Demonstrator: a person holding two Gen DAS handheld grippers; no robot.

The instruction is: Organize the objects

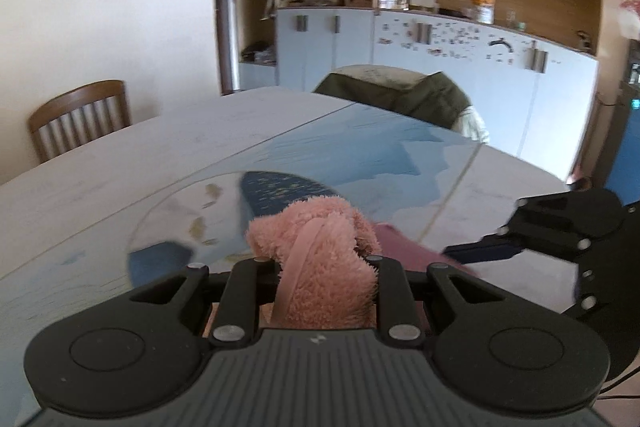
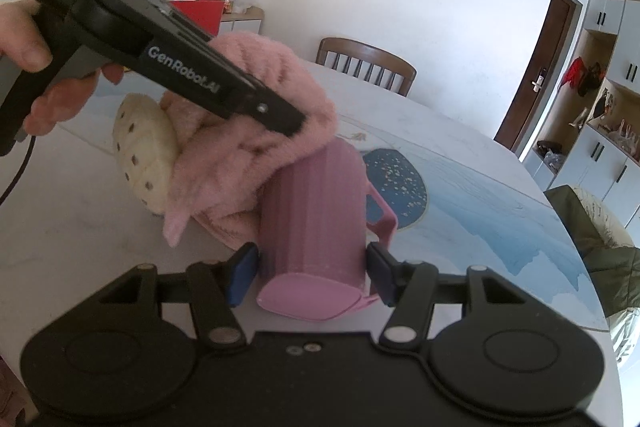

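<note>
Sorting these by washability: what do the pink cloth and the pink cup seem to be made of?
Pink cloth: soft plush or fleece fabric, judging by the fuzzy pile and limp folds. Pink cup: probably matte moulded plastic, rigid, with ribbed walls and a flat handle.

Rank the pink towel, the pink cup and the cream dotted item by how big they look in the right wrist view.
1. pink towel, the widest spread.
2. pink cup, though it sits nearest the camera, which inflates it.
3. cream dotted item, partly hidden behind the towel, so its true extent is unsure.
</note>
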